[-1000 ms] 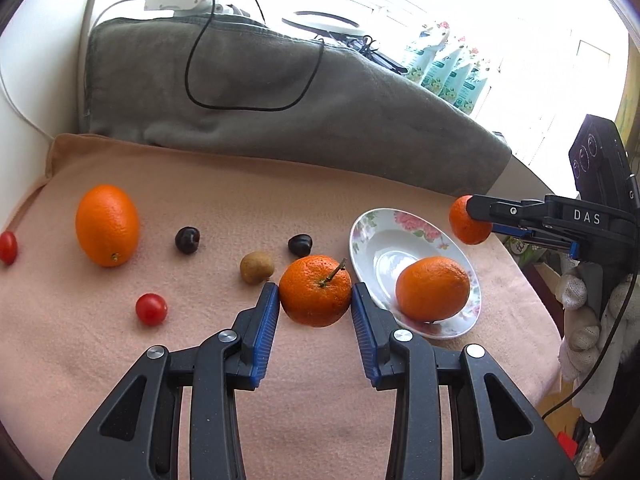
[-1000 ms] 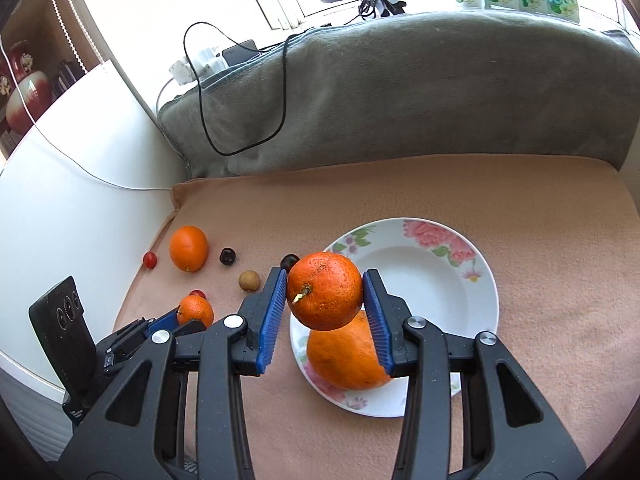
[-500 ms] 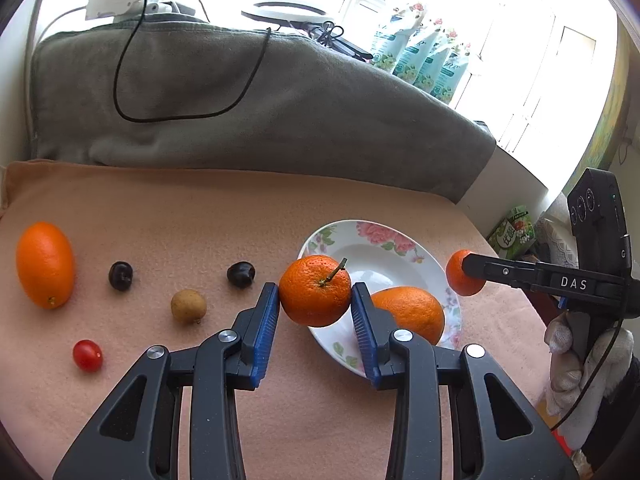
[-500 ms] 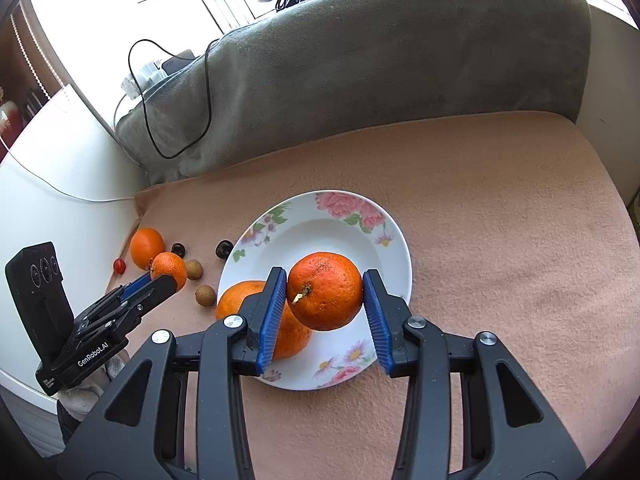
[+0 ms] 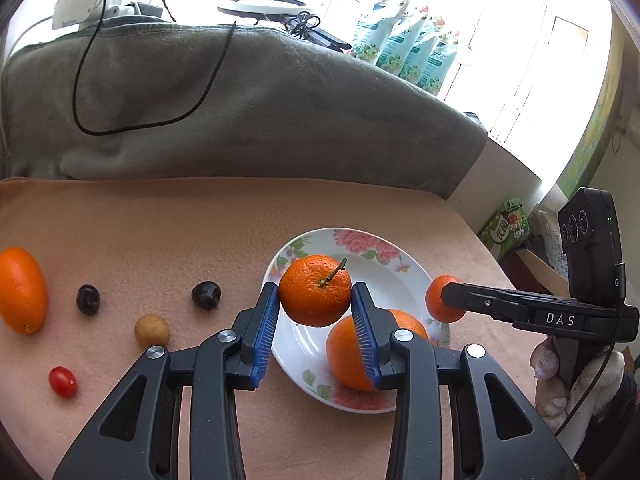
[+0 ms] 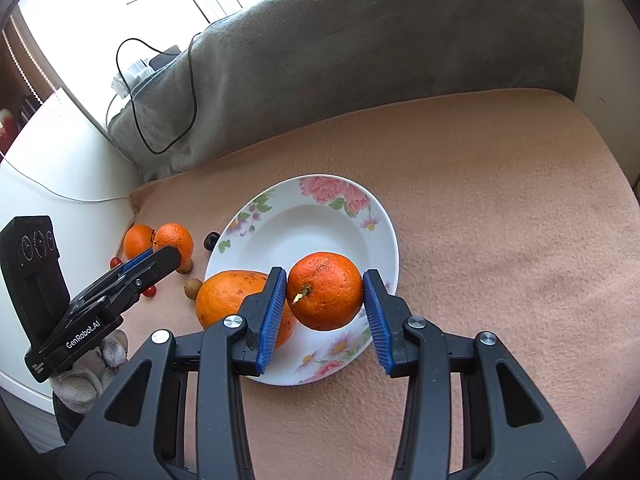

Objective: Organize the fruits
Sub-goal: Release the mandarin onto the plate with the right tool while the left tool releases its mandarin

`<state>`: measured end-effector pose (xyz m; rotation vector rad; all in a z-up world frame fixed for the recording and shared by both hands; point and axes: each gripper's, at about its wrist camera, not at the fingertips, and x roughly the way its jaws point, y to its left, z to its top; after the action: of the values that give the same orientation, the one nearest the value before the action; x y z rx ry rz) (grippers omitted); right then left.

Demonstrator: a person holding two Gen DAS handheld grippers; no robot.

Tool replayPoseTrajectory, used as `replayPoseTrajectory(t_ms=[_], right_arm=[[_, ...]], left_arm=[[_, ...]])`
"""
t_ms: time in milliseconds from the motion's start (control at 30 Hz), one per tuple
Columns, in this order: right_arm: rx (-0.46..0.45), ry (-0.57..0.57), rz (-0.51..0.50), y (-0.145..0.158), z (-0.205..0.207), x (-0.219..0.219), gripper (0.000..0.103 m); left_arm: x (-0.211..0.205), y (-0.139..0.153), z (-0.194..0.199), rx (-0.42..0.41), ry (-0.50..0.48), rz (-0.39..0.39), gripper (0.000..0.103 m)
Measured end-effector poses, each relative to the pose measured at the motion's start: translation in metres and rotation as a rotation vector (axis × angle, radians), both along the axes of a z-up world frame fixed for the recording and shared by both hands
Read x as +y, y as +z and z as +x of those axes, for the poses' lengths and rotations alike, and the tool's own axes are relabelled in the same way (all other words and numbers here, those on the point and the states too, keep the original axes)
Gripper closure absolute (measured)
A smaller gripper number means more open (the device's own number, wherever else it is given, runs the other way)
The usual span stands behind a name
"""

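A black cable (image 5: 160, 92) loops over a grey blanket (image 5: 280, 120) behind the peach cloth (image 5: 160, 220); green-white pouches (image 5: 404, 56) line the windowsill.

I see bright daylight pouring in from the windows (image 5: 520, 40) behind the grey blanket (image 5: 240, 112), so the glass looks washed out white. Everything is sharp. The round lens bends the edges, and the corners are dark.

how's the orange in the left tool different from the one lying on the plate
The orange in the left tool is held off the plate between the blue pads; the orange on the plate rests in its dish.
The held one is round with a stem sticking up; the plate one looks longer, and its stem end cannot be made out.
The held one looks smaller.
Both are orange citrus with pitted skin.
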<state>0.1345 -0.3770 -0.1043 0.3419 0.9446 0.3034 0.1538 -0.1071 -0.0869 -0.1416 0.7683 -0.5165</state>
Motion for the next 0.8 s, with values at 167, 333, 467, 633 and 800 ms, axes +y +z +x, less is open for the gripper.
replayPoseTrajectory(t_ms=[167,333,467,633,800], right_arm=[[0.000,0.005,-0.004,-0.0006,-0.0007,0.0010,0.061],[-0.001,0.008,-0.007,-0.0007,-0.0011,0.0027,0.060],[-0.009,0.001,-0.009,0.0010,-0.0027,0.0022,0.051],[-0.049,-0.022,-0.011,0.0067,-0.0070,-0.0006,0.025],[-0.057,-0.021,-0.026,0.0089,-0.0075,0.0020,0.025]], left_arm=[[-0.0039,-0.0006,-0.0003,-0.001,-0.009,0.002,0.067],[-0.0051,0.0005,-0.0013,-0.007,-0.013,-0.004,0.054],[-0.0045,0.0029,-0.0020,-0.011,-0.014,-0.003,0.049],[-0.0012,0.0038,-0.0031,-0.010,-0.006,-0.002,0.040],[0.0016,0.0057,-0.0070,-0.012,0.008,-0.001,0.030]])
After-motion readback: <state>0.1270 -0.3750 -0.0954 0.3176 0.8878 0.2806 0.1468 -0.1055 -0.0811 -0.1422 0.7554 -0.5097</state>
